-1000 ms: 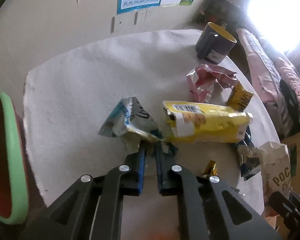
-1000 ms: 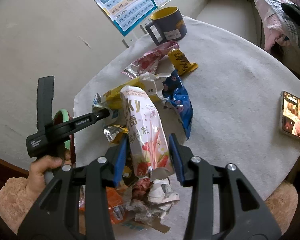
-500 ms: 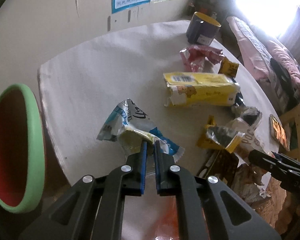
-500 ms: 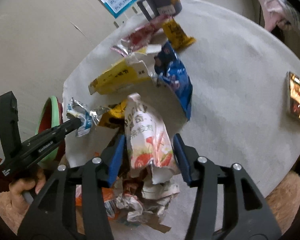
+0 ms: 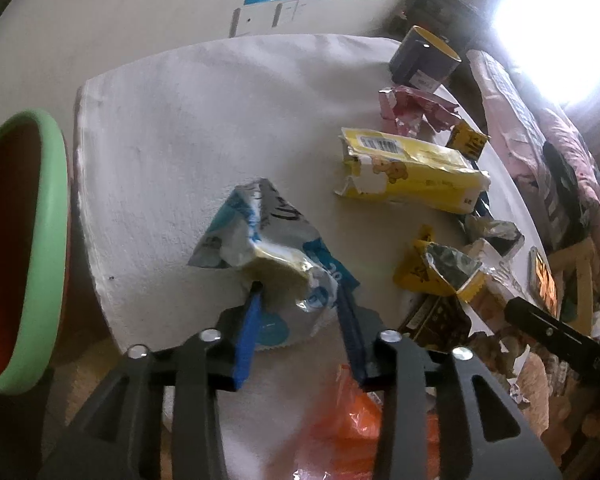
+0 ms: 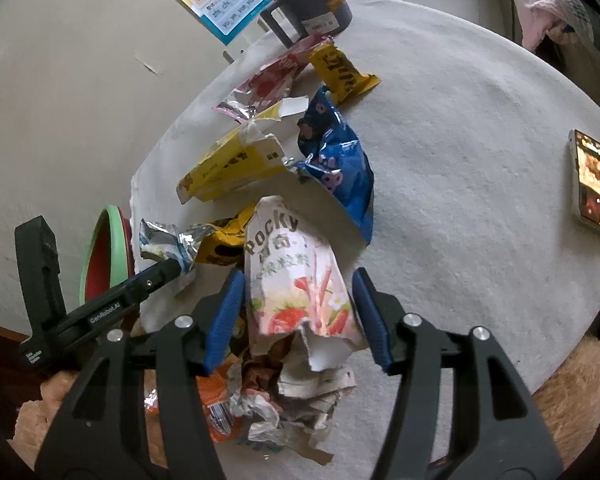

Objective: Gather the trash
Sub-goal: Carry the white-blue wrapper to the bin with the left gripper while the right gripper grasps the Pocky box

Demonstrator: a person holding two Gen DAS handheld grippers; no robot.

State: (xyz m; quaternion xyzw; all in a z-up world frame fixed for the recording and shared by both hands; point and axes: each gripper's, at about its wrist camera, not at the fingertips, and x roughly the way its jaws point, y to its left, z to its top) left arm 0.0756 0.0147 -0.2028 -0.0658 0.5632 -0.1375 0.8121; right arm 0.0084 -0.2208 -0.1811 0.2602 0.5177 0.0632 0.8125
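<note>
A crumpled blue and white wrapper [image 5: 260,240] lies near the table's front edge, loose between the jaws of my left gripper [image 5: 298,288], which are opening. The right wrist view shows that wrapper [image 6: 160,240] at the left gripper's tip. A Pocky box [image 6: 300,280] with strawberry print stands tilted between the jaws of my right gripper [image 6: 298,276]. Those jaws are opening too, with a gap to the box on the right side. Below it lies a heap of crumpled wrappers [image 6: 280,400], one of them orange [image 5: 348,420].
On the round cloth-covered table [image 6: 460,160] lie a yellow box [image 5: 412,172], a pink foil wrapper [image 5: 412,112], a yellow bar wrapper [image 6: 340,68], a blue bag [image 6: 336,160] and a phone [image 6: 596,184]. A dark mug [image 6: 312,4] stands at the back. A green-rimmed bin [image 5: 48,240] sits left.
The left gripper dragged the blue and white wrapper toward the table's front edge, then its jaws parted. The right jaws spread wider around the Pocky box.
</note>
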